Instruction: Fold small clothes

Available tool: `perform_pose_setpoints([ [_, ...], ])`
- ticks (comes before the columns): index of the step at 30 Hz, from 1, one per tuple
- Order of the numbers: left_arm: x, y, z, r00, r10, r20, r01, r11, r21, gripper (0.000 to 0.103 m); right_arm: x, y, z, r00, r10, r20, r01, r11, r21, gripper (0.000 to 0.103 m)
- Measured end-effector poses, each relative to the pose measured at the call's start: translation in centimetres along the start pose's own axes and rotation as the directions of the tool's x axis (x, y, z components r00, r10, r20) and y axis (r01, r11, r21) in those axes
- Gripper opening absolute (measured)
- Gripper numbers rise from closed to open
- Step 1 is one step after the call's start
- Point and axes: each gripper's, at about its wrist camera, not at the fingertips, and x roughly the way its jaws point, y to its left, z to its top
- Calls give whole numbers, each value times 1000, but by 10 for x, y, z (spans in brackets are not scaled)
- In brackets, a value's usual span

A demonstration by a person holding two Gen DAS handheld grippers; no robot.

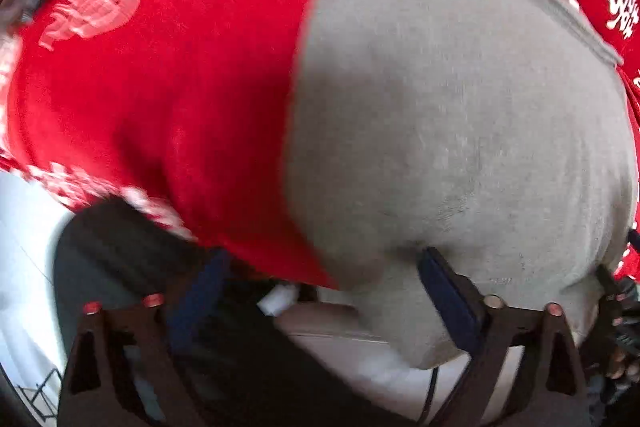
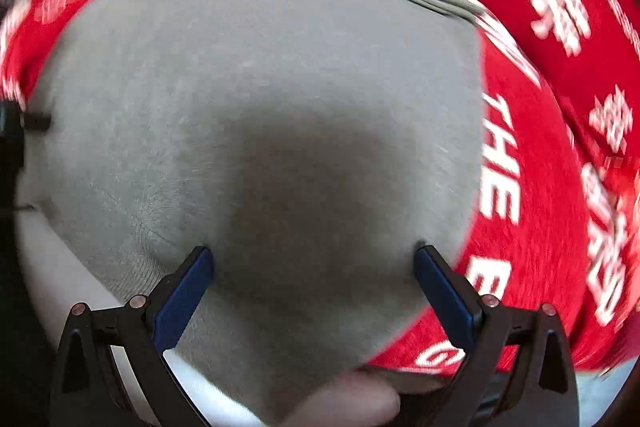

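A small grey garment (image 1: 460,115) lies flat on a red cloth with white lettering (image 1: 180,87); it fills the right wrist view (image 2: 260,107) too. My left gripper (image 1: 320,259) is open, its blue-padded fingers (image 1: 444,291) spread wide over the garment's near left edge, where grey meets red. My right gripper (image 2: 314,255) is open, its fingers (image 2: 188,287) wide apart over the garment's near edge. Neither holds anything. The views are blurred by motion.
The red cloth (image 2: 552,155) hangs over the near edge of the surface. Below it a dark object (image 1: 132,267) and a pale floor (image 1: 24,227) show at the left. The other gripper (image 1: 616,315) shows at the far right.
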Motion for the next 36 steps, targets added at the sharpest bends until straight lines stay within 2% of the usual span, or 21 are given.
perform_pose_setpoints([
  [1, -13, -2, -2, 998, 13, 67, -14, 1000, 21, 93, -4, -5, -1, 1000, -12, 6, 12, 1000, 11, 100],
  [2, -28, -5, -3, 988, 26, 151, -34, 998, 48, 93, -11, -12, -2, 999, -29, 22, 29, 999, 25, 100],
  [3, -42, -12, -3, 971, 44, 234, -64, 995, 77, 93, -17, -16, 0, 999, -26, 39, 25, 999, 36, 100],
  [5, -54, -25, 4, 942, 64, 329, -109, 987, 122, 93, -27, -21, 9, 997, -4, 75, 0, 999, 52, 100],
  [7, -51, -45, 20, 923, 52, 382, -125, 978, 170, 93, -33, -18, 26, 994, 1, 105, -6, 999, 46, 100],
  [10, -43, -72, 52, 910, 55, 410, -145, 971, 190, 93, -37, -7, 62, 988, -7, 155, 4, 1000, 18, 100],
  [13, -34, -98, 79, 894, 36, 447, -148, 965, 217, 93, -30, -2, 104, 987, 20, 158, -29, 998, 54, 100],
  [16, -24, -126, 104, 900, 14, 435, -133, 961, 243, 93, -16, -1, 139, 988, 41, 150, -56, 994, 96, 100],
  [18, -12, -135, 110, 909, 16, 417, -130, 960, 249, 93, -6, -1, 150, 990, 40, 135, -55, 993, 109, 100],
  [21, 0, -145, 108, 912, 24, 410, -144, 953, 266, 93, 11, 4, 155, 993, 50, 109, -62, 993, 104, 100],
  [22, 4, -148, 107, 914, 30, 404, -151, 951, 271, 93, 19, 5, 152, 995, 50, 89, -59, 993, 100, 100],
  [24, 16, -148, 105, 929, 22, 368, -131, 952, 276, 93, 36, 6, 144, 998, 59, 38, -62, 993, 103, 100],
  [26, 17, -143, 102, 924, -3, 383, -101, 963, 252, 93, 36, 3, 132, 992, 76, 96, -88, 988, 125, 102],
  [28, 20, -136, 102, 933, -21, 359, -63, 973, 221, 96, 34, 4, 125, 991, 72, 111, -85, 990, 116, 102],
  [32, 25, -124, 100, 944, -55, 325, -4, 984, 177, 102, 28, 9, 109, 990, 61, 131, -76, 991, 110, 102],
  [36, 25, -121, 92, 946, -64, 316, 9, 985, 171, 102, 22, 12, 98, 990, 58, 129, -71, 993, 98, 102],
])
